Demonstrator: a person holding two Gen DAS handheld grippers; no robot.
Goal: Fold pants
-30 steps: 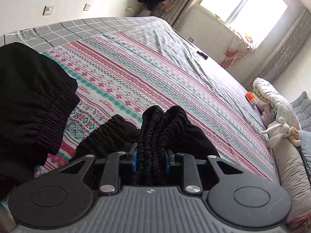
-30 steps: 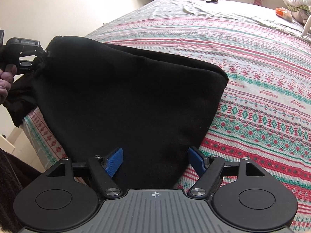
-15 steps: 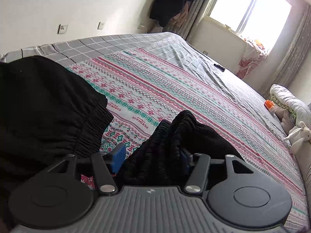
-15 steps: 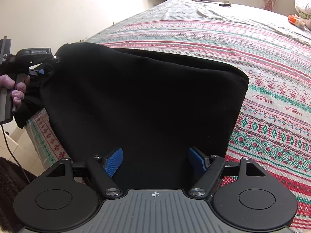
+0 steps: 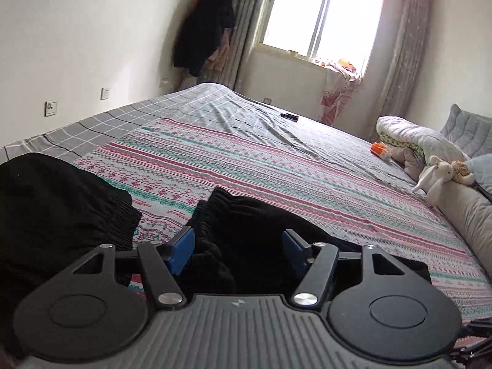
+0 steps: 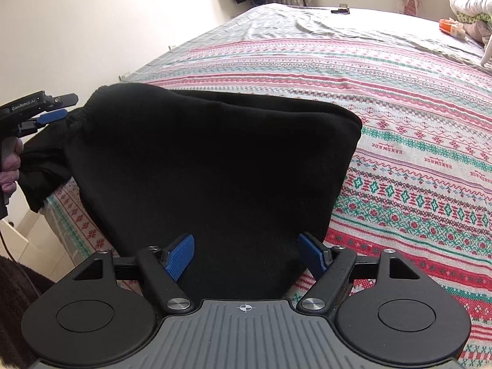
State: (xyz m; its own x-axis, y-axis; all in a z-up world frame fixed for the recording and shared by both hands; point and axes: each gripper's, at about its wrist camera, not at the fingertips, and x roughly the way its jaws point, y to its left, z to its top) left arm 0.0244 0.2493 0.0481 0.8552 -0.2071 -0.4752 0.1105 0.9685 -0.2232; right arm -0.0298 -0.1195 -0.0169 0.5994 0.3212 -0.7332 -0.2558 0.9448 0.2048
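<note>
Black pants (image 5: pixel 246 233) are bunched up right in front of the left tongs (image 5: pixel 238 244) in the left wrist view, elastic waistband gathered into ridges between the two blue pads (image 5: pixel 181 249), which are spread wide and not pinching anything, though the cloth sits in the gap and seems to brush the pads. Another black fold of the pants (image 5: pixel 52 209) lies off to the left on the bed (image 5: pixel 276 166), ribbed edge facing the middle. The bed has a striped red and teal blanket over a grey checked sheet, and far off on it there's a small dark remote-like thing (image 5: pixel 289 117), an orange item (image 5: pixel 378 147) and a white plush bunny (image 5: pixel 436 175) by the pillows. Dark clothes (image 5: pixel 204 30) hang next to the window (image 5: pixel 319 12). In the right wrist view, the pants (image 6: pixel 212 172) lie as a broad folded slab on the blanket near the bed's corner, with one edge hanging off the side toward the floor. The right tongs (image 6: pixel 246 256) are also spread wide, pads (image 6: pixel 180 256) on either side of the near end of the cloth, not squeezing it. Over at the left edge you can see the left tongs (image 6: pixel 55 109) right at the waistband end, slightly apart, with a hand (image 6: pixel 10 166) gripping the handle.
</note>
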